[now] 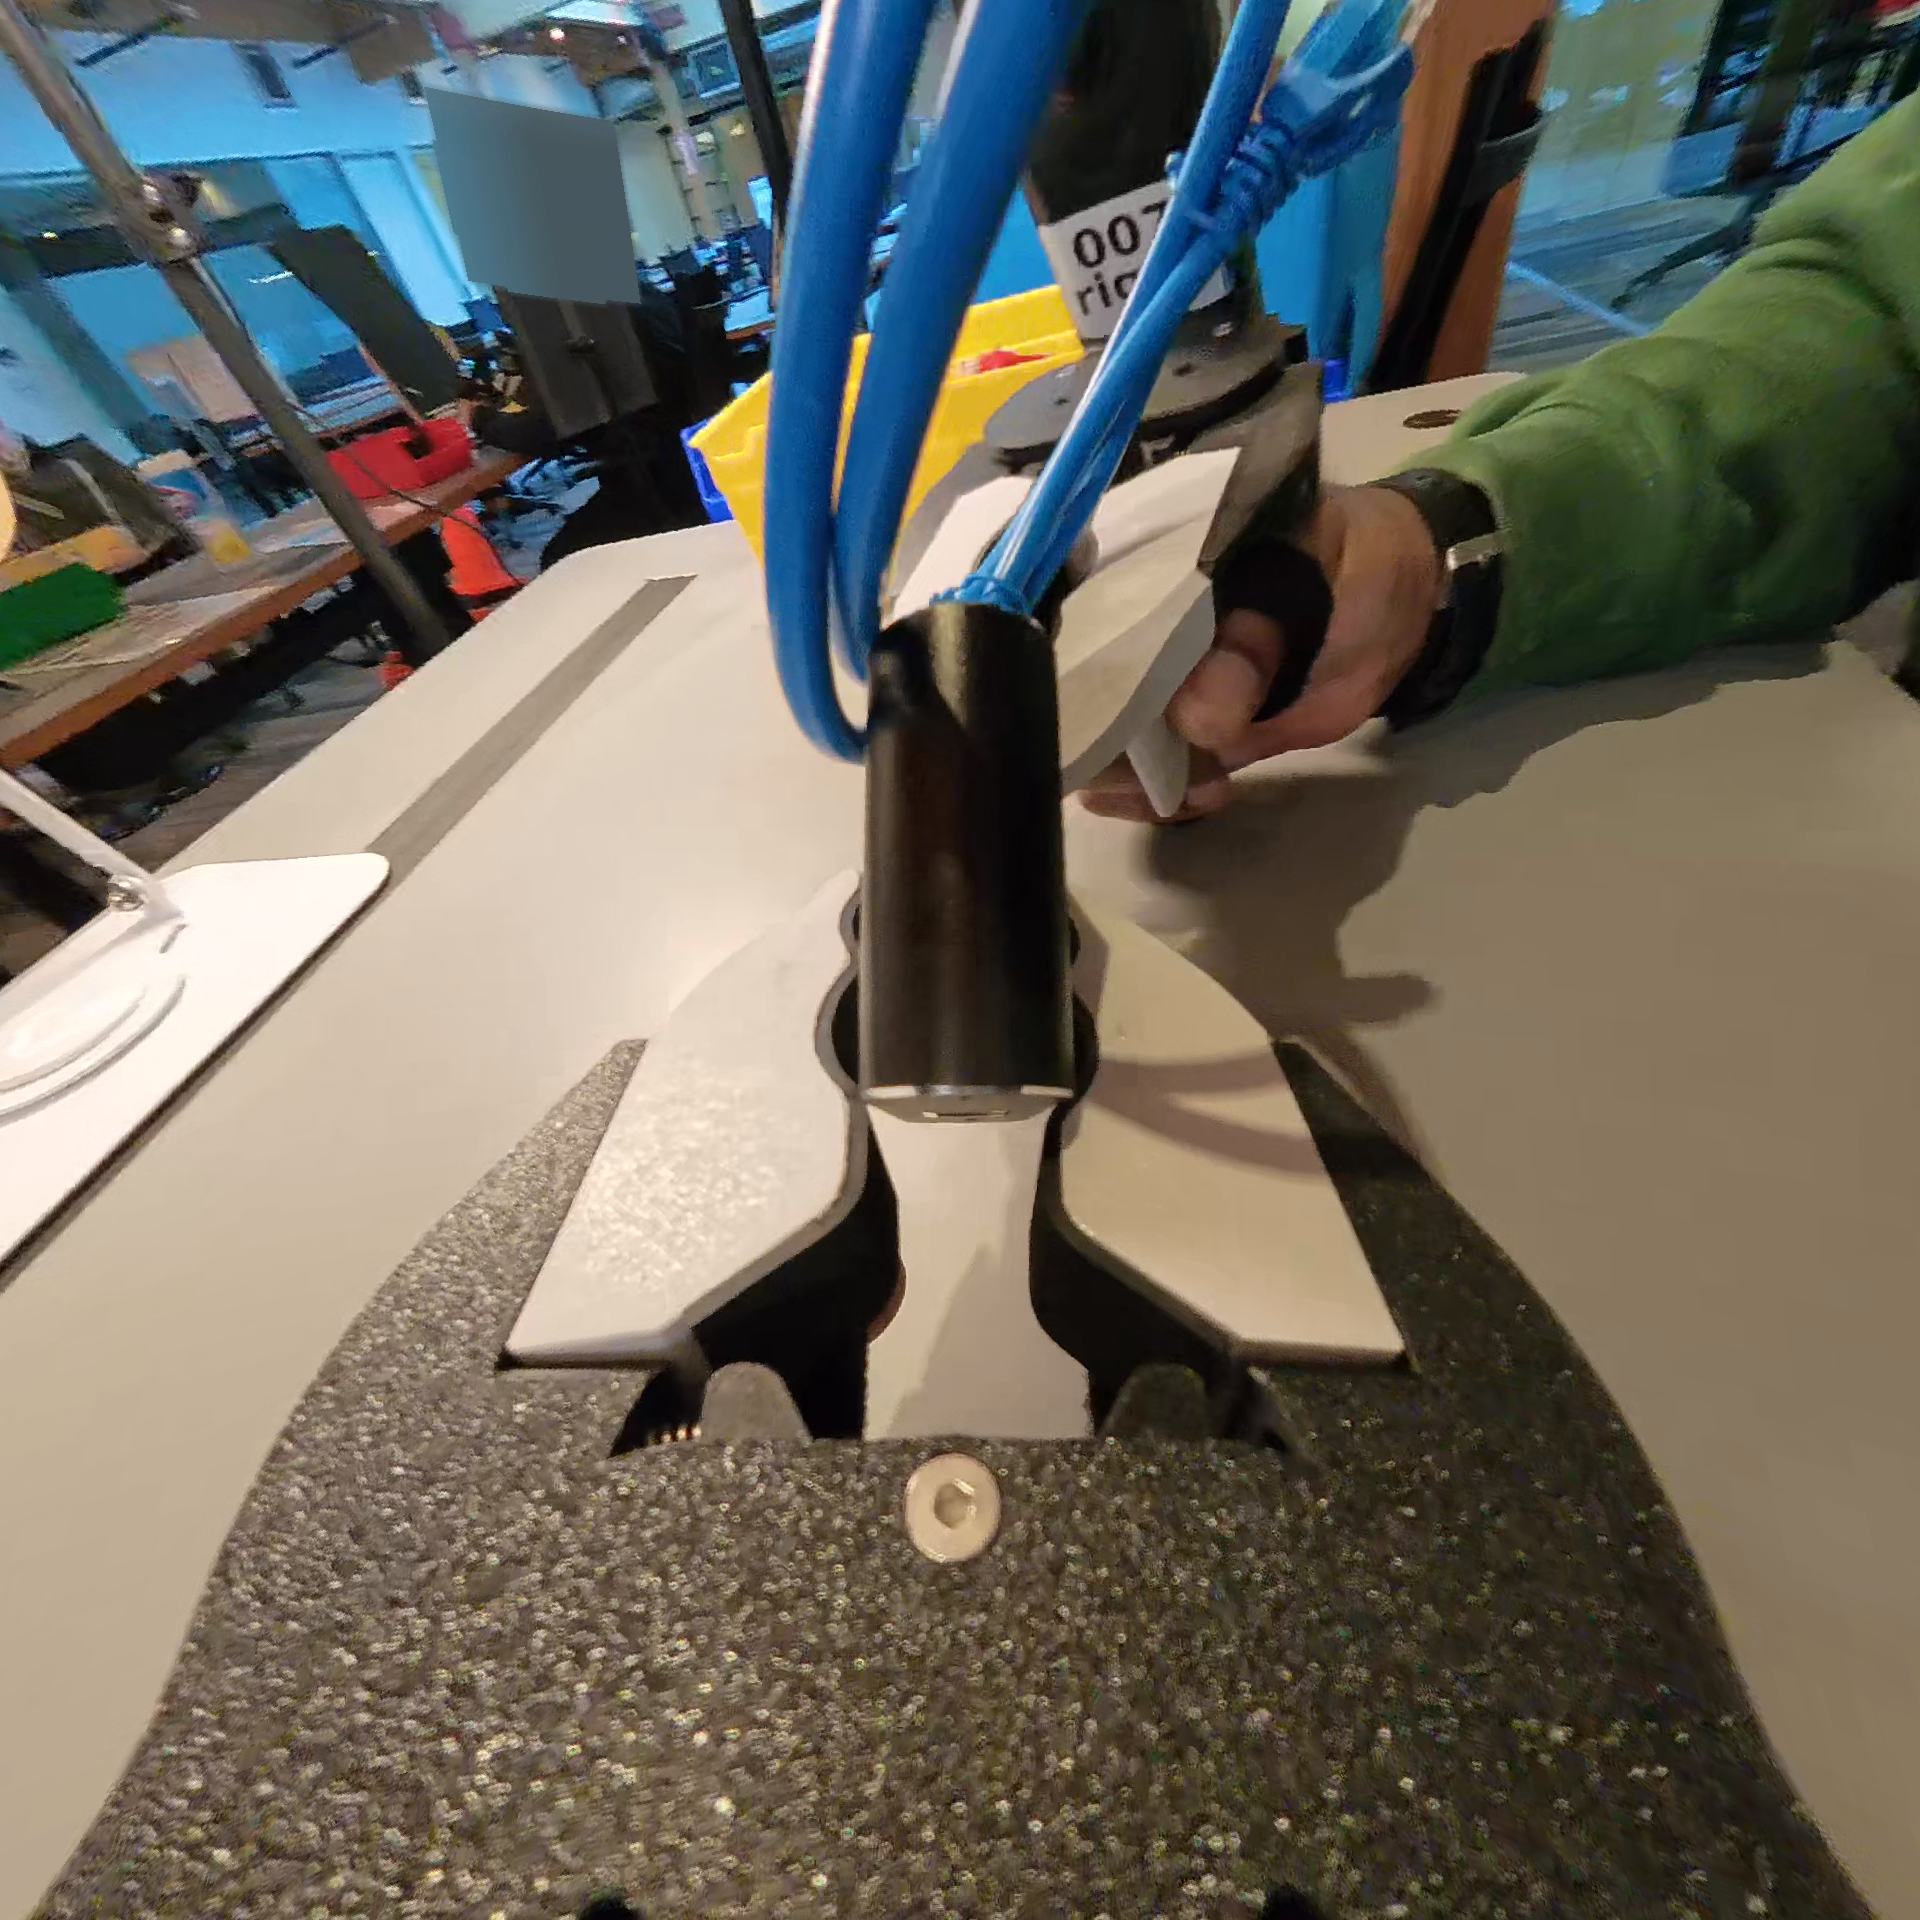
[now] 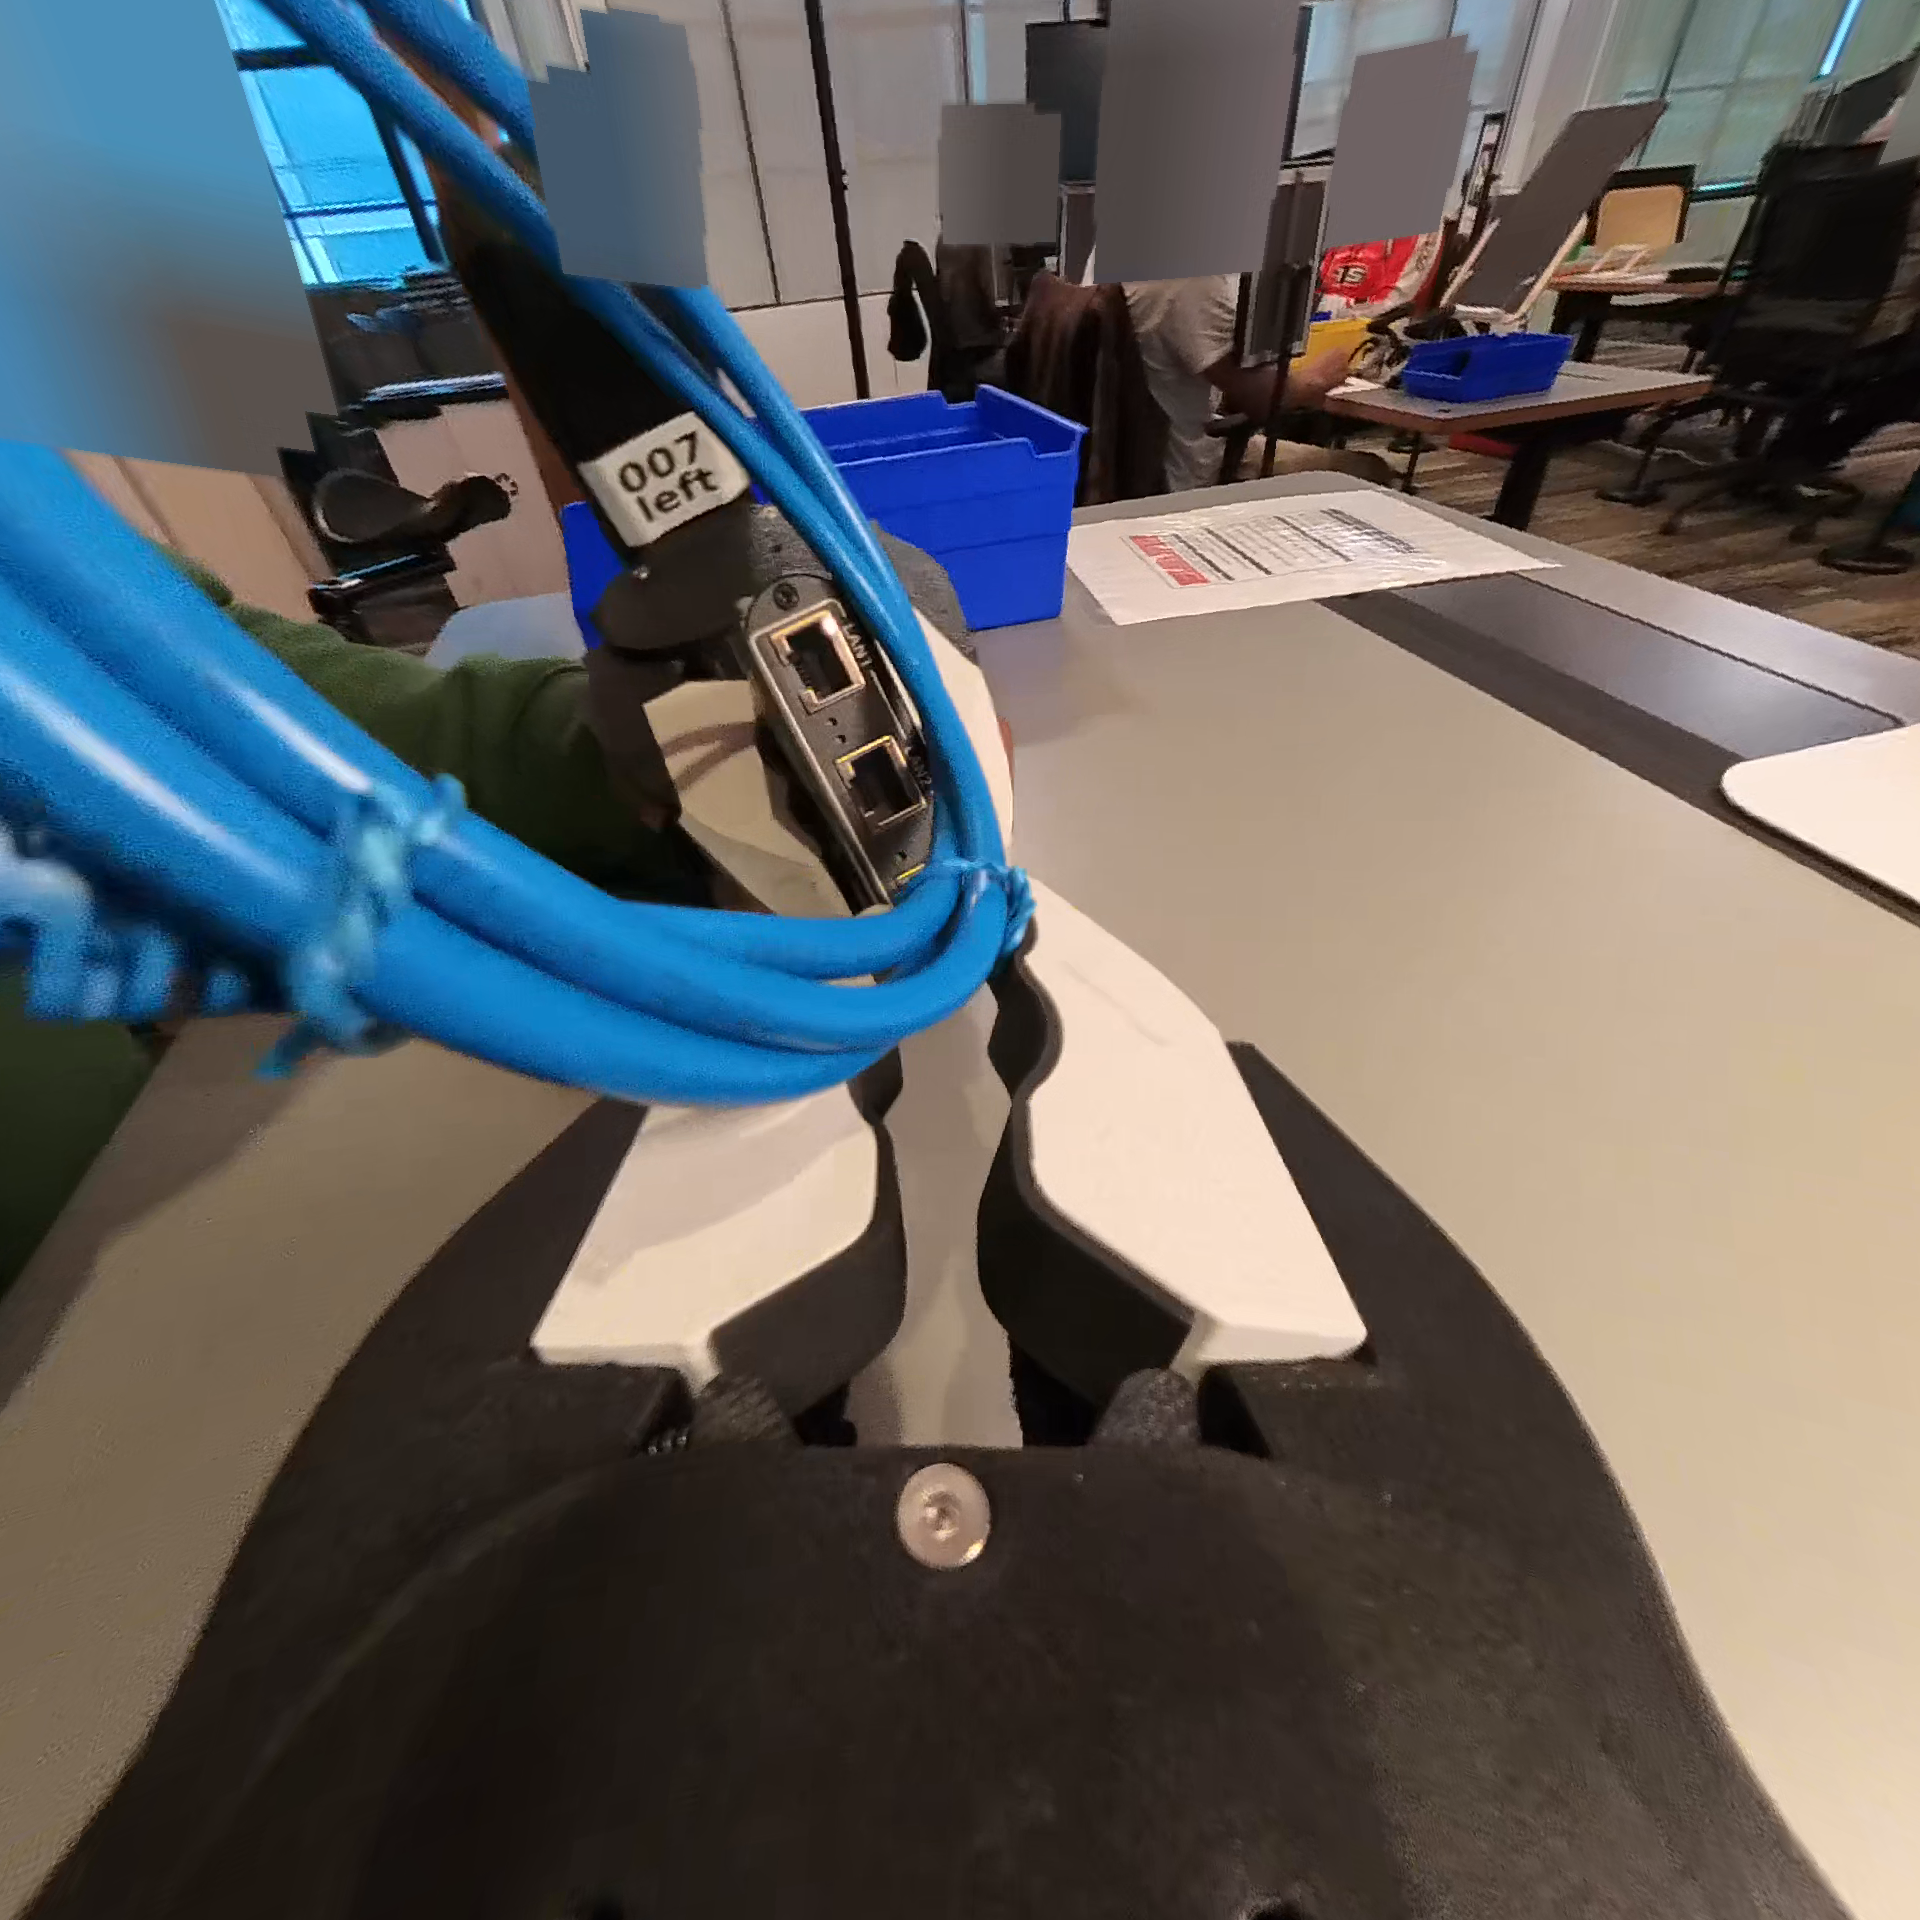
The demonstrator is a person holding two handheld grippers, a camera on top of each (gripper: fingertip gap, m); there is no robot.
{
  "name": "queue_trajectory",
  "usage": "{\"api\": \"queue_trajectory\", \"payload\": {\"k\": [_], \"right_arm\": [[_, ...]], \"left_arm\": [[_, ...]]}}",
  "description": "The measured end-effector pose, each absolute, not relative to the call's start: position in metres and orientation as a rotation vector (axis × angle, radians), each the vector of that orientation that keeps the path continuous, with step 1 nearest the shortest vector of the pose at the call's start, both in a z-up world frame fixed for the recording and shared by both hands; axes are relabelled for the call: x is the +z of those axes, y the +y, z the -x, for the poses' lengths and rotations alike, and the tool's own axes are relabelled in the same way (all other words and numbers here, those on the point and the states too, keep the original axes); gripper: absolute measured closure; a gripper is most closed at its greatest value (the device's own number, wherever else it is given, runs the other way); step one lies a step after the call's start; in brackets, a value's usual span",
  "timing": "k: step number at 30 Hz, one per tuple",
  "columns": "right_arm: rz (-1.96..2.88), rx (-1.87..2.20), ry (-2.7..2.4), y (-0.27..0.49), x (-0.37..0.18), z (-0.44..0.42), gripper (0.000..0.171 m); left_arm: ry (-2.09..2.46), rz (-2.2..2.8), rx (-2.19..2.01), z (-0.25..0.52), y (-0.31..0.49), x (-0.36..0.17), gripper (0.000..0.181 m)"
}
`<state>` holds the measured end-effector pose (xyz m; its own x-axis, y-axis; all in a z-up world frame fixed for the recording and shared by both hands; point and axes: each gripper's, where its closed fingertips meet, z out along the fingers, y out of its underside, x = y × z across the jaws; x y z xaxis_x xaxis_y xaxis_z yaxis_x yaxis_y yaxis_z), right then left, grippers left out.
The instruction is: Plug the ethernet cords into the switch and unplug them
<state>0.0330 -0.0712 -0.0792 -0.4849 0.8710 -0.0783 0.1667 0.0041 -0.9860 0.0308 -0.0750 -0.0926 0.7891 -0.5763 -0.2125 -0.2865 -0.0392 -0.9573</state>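
Note:
My left gripper is shut on a black switch, held upright above the grey table. The right wrist view shows the switch's port face with two sockets, both empty. My right gripper is shut on a tied bundle of blue ethernet cords, just in front of the switch's lower end. In the left wrist view the cords loop upward from the switch's far end. A blue plug hangs loose at the top. The right gripper shows behind the switch, held by a green-sleeved hand.
A yellow bin stands behind the grippers. A white plate lies at the table's left edge. In the right wrist view, a blue bin and a printed sheet are at the far end. People sit at desks beyond.

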Motion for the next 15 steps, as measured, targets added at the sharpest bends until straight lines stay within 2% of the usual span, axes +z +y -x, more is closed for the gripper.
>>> {"api": "queue_trajectory", "payload": {"k": [11, 15], "right_arm": [[0.998, 1.738, -1.906, -0.093, -0.083, -0.05, 0.159], [1.036, 1.633, -1.838, -0.083, -0.083, -0.043, 0.159]], "left_arm": [[0.869, 1.605, -0.376, -0.046, -0.094, -0.097, 0.152], [0.818, 1.628, -0.284, -0.038, -0.085, -0.097, 0.153]]}}
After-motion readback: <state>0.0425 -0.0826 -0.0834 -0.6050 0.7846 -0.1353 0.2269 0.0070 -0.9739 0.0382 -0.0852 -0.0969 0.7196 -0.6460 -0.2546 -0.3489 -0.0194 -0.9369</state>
